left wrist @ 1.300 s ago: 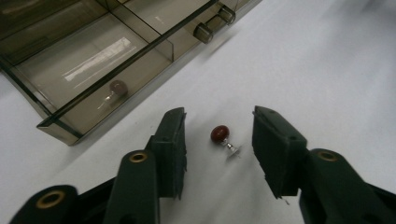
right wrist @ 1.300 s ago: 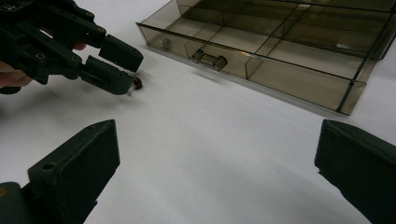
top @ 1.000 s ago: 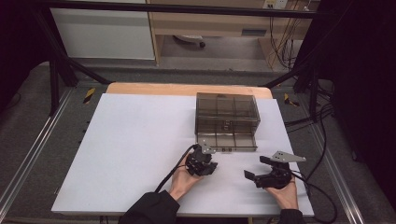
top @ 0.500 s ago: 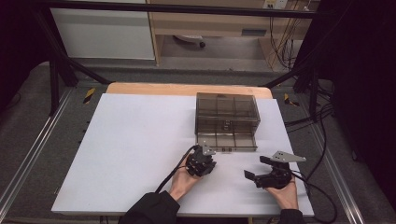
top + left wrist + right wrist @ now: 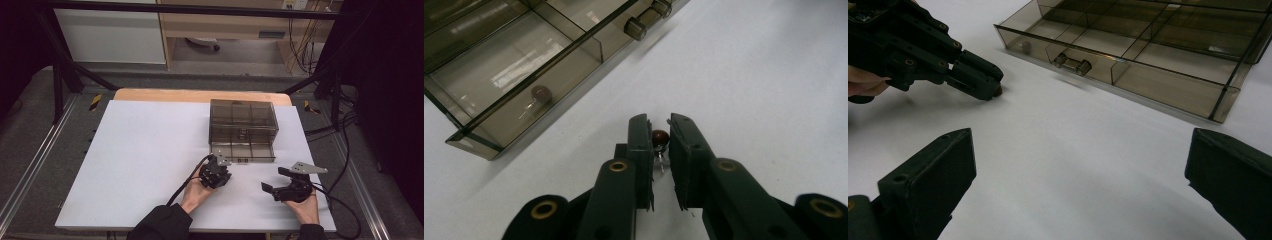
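While the right gripper (image 5: 274, 186) rests wide open, the left gripper (image 5: 659, 131) pinches a small, round, glossy dark-red bead (image 5: 660, 137) on the matte white table (image 5: 140, 150), just beside the smoky translucent plastic drawer (image 5: 524, 75).

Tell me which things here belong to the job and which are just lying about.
In the job:
- bead, between the left claw tips
- drawer, pulled open, another bead inside
- box

Just about:
- right claw, open, holding nothing
- cables beyond the table

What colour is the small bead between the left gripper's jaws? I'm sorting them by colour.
Dark reddish-brown, glossy. The bead shows best in the left gripper view.
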Demonstrator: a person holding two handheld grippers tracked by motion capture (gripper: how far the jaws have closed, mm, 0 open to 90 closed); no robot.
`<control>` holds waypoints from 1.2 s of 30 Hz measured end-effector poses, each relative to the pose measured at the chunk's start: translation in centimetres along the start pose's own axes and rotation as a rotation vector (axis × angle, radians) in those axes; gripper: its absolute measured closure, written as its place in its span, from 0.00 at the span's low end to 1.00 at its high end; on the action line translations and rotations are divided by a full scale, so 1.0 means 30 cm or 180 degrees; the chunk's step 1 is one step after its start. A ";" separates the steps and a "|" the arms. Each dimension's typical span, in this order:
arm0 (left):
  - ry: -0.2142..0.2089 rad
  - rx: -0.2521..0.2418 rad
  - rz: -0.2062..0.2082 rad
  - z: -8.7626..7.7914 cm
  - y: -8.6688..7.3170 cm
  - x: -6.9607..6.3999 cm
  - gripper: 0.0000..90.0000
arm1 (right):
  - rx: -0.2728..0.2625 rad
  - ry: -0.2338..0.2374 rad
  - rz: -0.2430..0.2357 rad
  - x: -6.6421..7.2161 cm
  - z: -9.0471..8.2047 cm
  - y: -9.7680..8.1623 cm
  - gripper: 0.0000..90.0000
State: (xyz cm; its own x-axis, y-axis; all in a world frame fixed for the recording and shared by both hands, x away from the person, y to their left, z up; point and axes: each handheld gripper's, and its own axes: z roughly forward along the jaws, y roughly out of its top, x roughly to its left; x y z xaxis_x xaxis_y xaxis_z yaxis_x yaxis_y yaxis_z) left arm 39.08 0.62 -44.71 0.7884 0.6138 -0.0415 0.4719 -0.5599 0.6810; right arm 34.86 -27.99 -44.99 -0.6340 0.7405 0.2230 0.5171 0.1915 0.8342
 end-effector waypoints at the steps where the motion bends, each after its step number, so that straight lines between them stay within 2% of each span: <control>1: -0.0001 0.0000 0.0000 0.000 0.000 0.000 0.88 | -0.0001 0.0000 0.0000 0.000 0.000 0.000 0.01; 16: -0.0045 -0.0085 0.0000 -0.031 0.006 0.016 0.91 | -0.0001 0.0000 -0.0002 -0.001 0.000 0.000 0.01; 36: -0.0057 -0.0123 0.0007 -0.123 0.019 0.063 0.91 | 0.0002 0.0002 0.0003 -0.001 0.000 0.000 0.01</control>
State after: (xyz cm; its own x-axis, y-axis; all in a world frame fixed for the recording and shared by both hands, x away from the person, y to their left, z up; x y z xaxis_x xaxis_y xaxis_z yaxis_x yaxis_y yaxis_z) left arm 39.37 3.53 -41.70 0.7965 0.6024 -0.0527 0.4547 -0.5392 0.7089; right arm 34.89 -27.99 -45.00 -0.6338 0.7403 0.2242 0.5181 0.1911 0.8337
